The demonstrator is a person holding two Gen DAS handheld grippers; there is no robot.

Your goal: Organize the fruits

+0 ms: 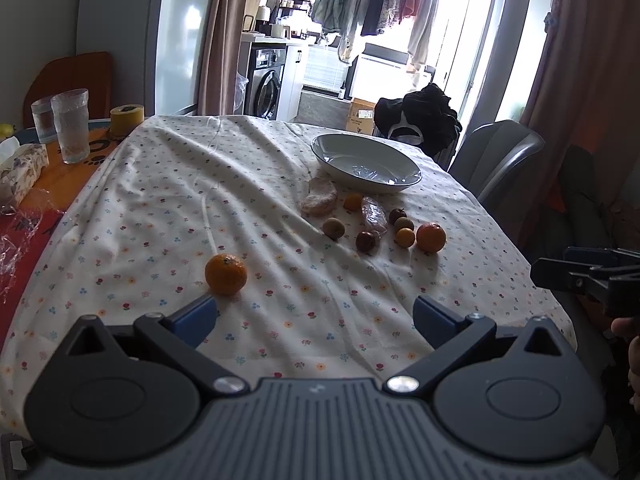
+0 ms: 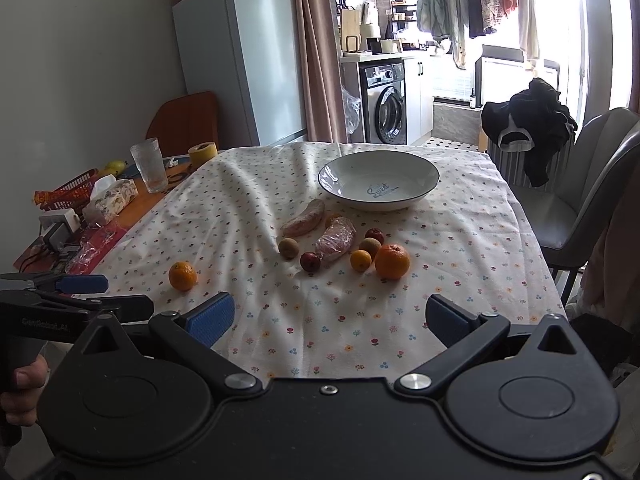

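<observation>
Left gripper (image 1: 314, 318) nearest the lens, fingers spread wide, nothing between them, low over the floral cloth on the table (image 1: 160, 208). Right gripper (image 2: 328, 320) likewise spread wide and empty, hovering over the near edge of the same cloth.

Left to right in the left wrist view:
- Two ribbed glasses (image 1: 74, 126) and a yellow tape roll (image 1: 127, 119) on the bare orange strip of table, far left, well apart from the fruit.
- Lone mandarin (image 1: 226, 274) on the cloth, just beyond and slightly outside the left finger (image 1: 196, 318) of the left gripper; not touching it.
- Two plastic-wrapped pieces (image 1: 320, 197), (image 1: 374, 216), contents not identifiable, lying just in front of the bowl.
- Cluster of small fruit well ahead of the fingers, right of centre: brown kiwi-like fruit (image 1: 334, 228), dark red fruit (image 1: 367, 241), small yellow-orange fruit (image 1: 405, 237).
- Larger orange (image 1: 431, 237) at the right end of the cluster, roughly in line with the right finger but far beyond it.
- White bowl (image 1: 366, 162) behind the cluster, no fruit in it.

Right wrist view: orange (image 2: 392, 261) ahead between the fingers, toward the right one; lone mandarin (image 2: 183, 276) left of the left finger, near the other gripper's blue tip (image 2: 84, 283).
</observation>
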